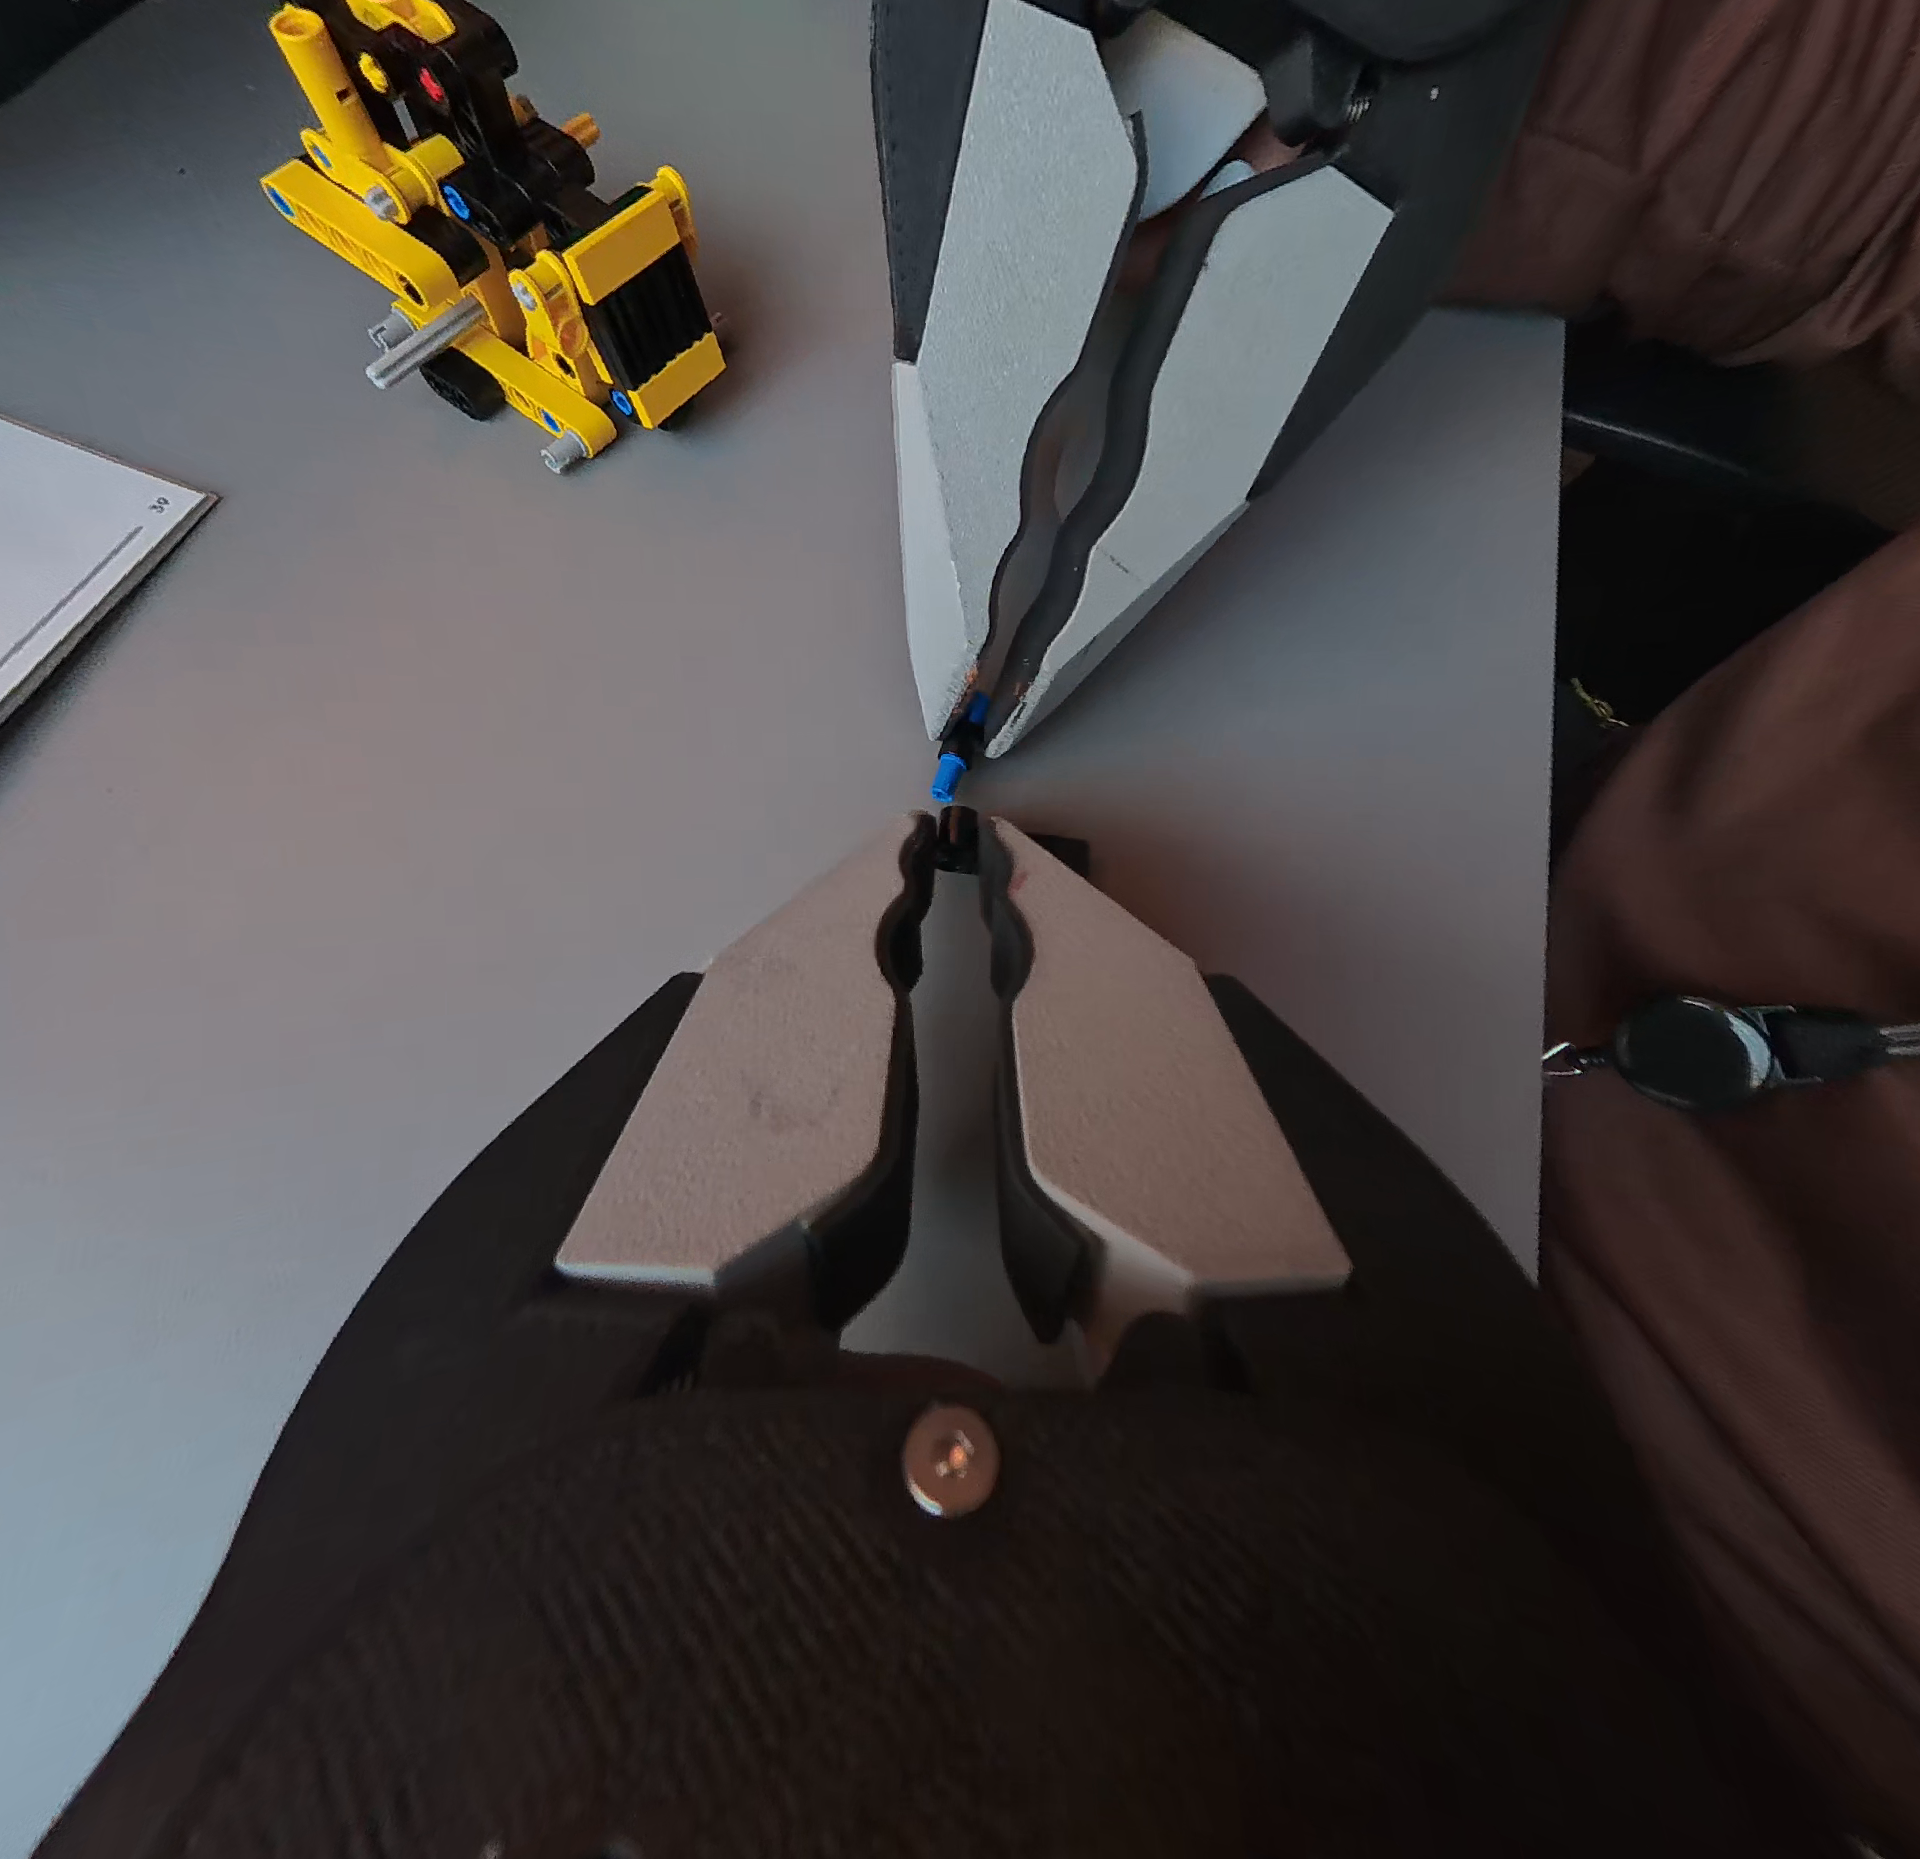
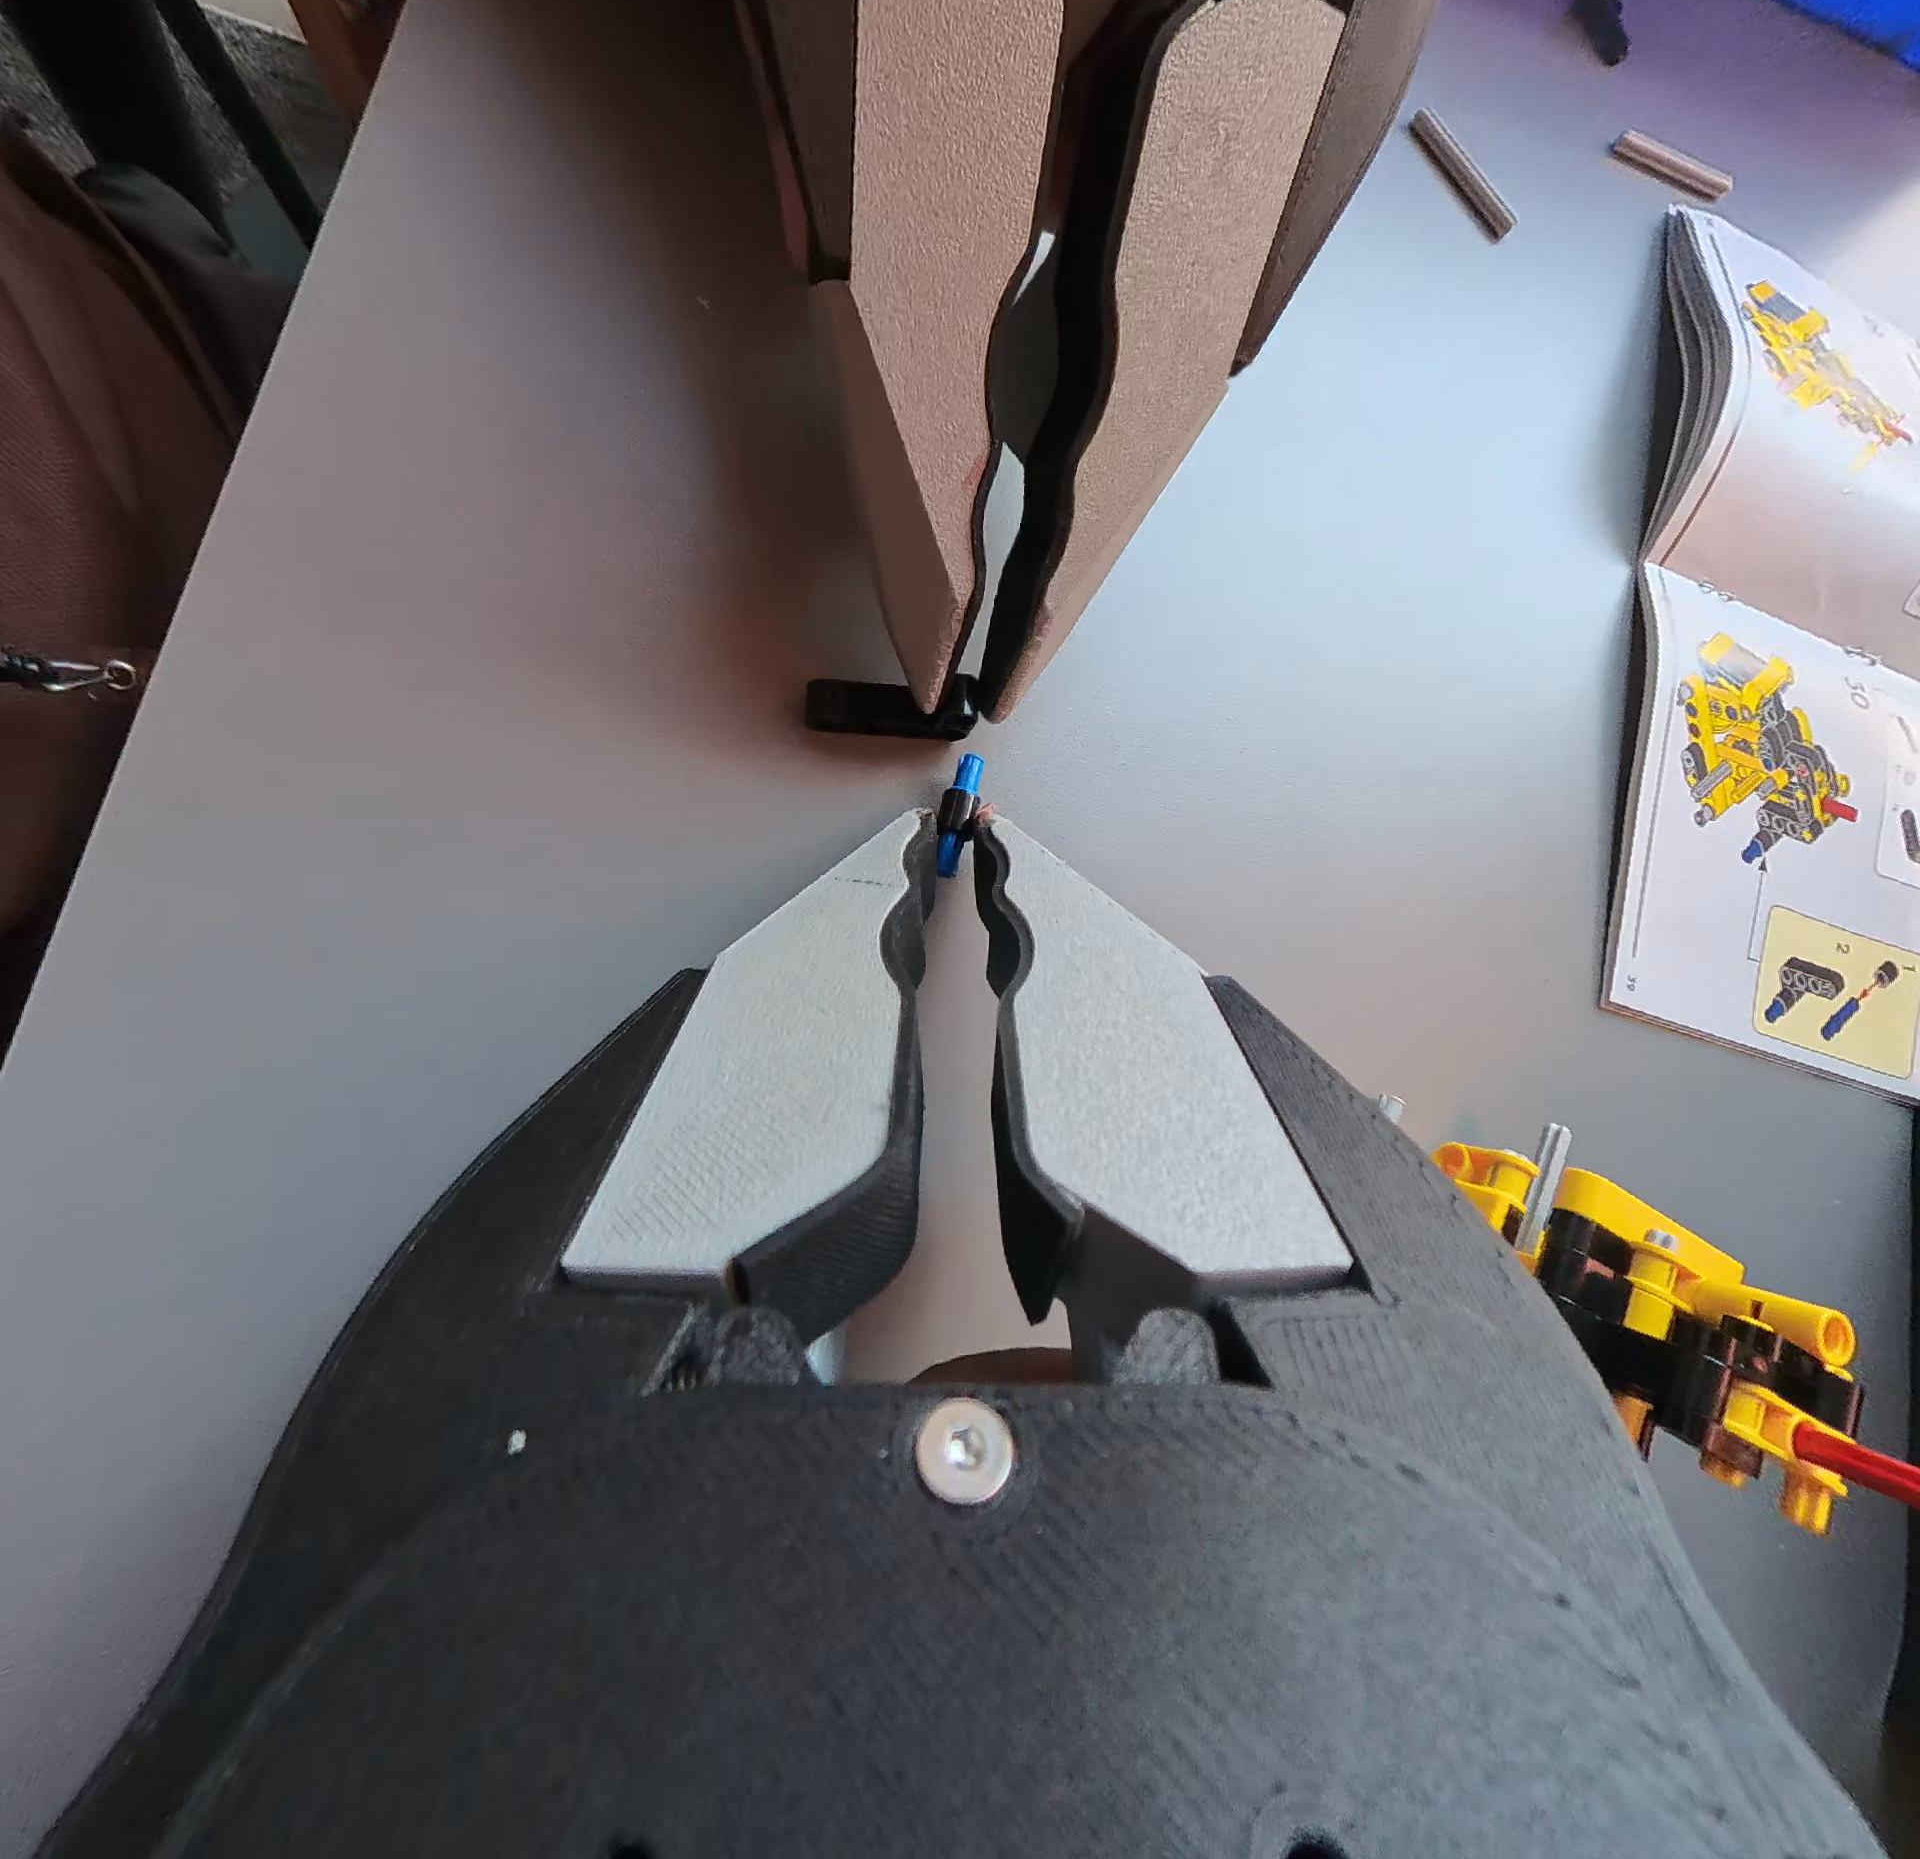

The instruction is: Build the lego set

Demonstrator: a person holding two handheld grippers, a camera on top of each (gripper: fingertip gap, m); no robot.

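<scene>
- The right gripper (image 2: 958, 841), grey-faced fingers on a black printed body, has its jaws drawn almost together on a small blue plastic pin with a black collar (image 2: 951, 817); the tips pinch it at the collar, one blue end poking forward past the tips, the other reaching back into the narrow gap
- The left gripper (image 1: 956, 841), of the same build, is closed nearly as far on one end of a short black plastic beam (image 2: 883, 711) — in its own view only a black stub (image 1: 956, 839) shows between the tips
- In the right wrist view the beam runs sideways from the left gripper's tips (image 2: 966, 706), low against the table
- The two grippers meet tip to tip: the pin's free blue end (image 1: 945, 775) points at the beam's gripped end, just short of it, with a sliver of table showing between
- All this sits over a plain grey table (image 1: 520, 770), close to its edge, where a person's brown sleeve (image 1: 1766, 770) lies alongside
- Farther out stands a part-built yellow and black vehicle model with a red axle on top (image 1: 488, 220), apart from both grippers
- An open instruction booklet (image 2: 1766, 822) lies flat on the table, and beyond it two loose dark axle rods (image 2: 1463, 176) and a small black piece (image 2: 1600, 1)
</scene>
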